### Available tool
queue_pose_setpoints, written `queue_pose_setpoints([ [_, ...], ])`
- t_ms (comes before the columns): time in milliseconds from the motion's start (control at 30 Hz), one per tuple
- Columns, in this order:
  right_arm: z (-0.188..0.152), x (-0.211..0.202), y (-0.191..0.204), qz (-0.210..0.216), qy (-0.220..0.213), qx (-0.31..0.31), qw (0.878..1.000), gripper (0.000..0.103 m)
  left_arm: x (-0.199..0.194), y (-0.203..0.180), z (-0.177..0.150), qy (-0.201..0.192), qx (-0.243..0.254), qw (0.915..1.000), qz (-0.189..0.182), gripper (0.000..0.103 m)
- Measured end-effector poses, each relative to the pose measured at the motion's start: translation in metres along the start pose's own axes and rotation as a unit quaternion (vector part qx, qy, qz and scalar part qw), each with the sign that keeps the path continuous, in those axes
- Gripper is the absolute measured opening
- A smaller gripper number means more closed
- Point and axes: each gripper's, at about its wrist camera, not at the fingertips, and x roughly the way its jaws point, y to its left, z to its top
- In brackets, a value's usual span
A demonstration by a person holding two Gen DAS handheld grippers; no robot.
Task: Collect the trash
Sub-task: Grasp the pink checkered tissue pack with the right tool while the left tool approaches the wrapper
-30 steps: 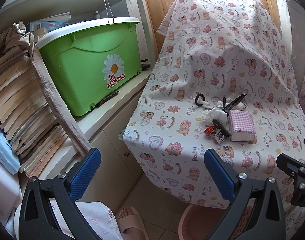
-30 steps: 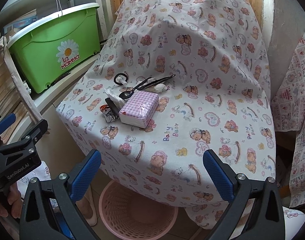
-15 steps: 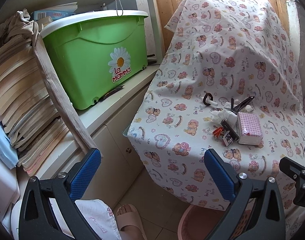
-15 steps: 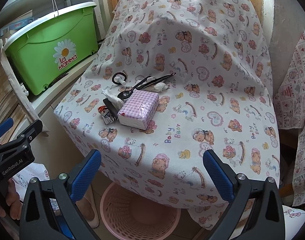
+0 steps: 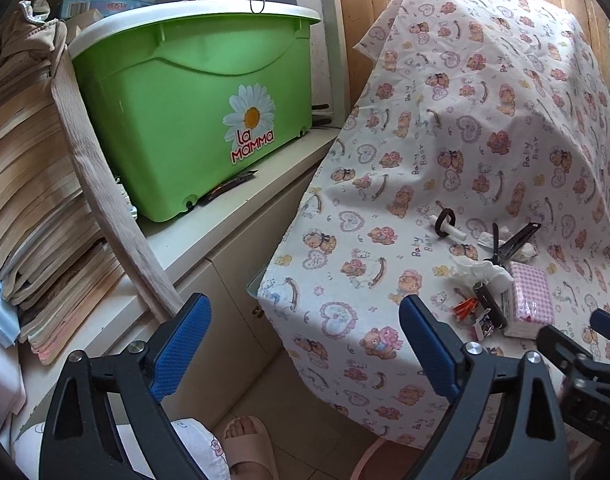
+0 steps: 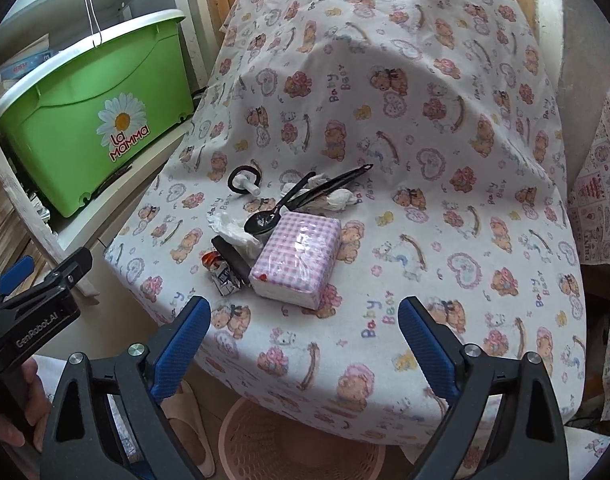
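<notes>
Step in hand: You were on the approach, with nothing picked up yet. Both grippers hung short of the litter on the cloth-covered counter [image 6: 445,216].
Left gripper [image 5: 301,344]: Its jaws stood wide apart and had just been closing a little, with nothing between them. It pointed at the gap between the white cabinet [image 5: 225,256] and the counter's left edge.
Right gripper [image 6: 301,344]: Its jaws were also wide apart and had just been narrowing slightly, with nothing between them. The near rim of the counter lay in the gap.
Trash: The litter sat in a tight cluster at centre left of the right view. It included a crumpled white tissue [image 6: 233,228], a second wad [image 6: 337,200], a black spoon [image 6: 269,216] and a small torn wrapper [image 6: 221,276].
Not trash, I judged: The pink checked tissue pack [image 6: 297,260] touched the cluster on its right side.
Bin: The pink basket [image 6: 301,448] stood on the floor under the counter's near edge, at the bottom centre.
Next move: You needed to carry one gripper forward over the rim and come down on a single piece. The nearest tissue looked the easiest.
Edges: The cloth draped over the near rim and hid the true edge.
Open room: The right half of the cloth was bare. The left was tight, with the green box [image 6: 93,120] and the cabinet close by.
</notes>
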Motion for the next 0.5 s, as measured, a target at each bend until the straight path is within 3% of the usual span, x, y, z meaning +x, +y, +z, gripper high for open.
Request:
queue_pose_setpoints([
  [67,0.005,0.016,0.01,-0.003,0.007,-0.013,1.0,0.089,0.006,-0.005,-0.001,0.01,0.01,0.9999,-0.006,0.084],
  [300,0.012,0.055,0.016,-0.019,0.013,0.003,1.0,0.077,0.03,-0.019,-0.001,0.029,0.026,0.9992,0.003,0.083],
  [400,0.004,0.064,0.014,-0.008,0.025,0.007,1.0,0.064,0.036,-0.022,-0.001,0.036,0.029,0.9989,-0.002,0.083],
  [500,0.003,0.059,0.012,-0.018,0.017,0.004,1.0,0.06,0.038,-0.023,0.0,0.041,0.021,0.9988,-0.017,0.083],
])
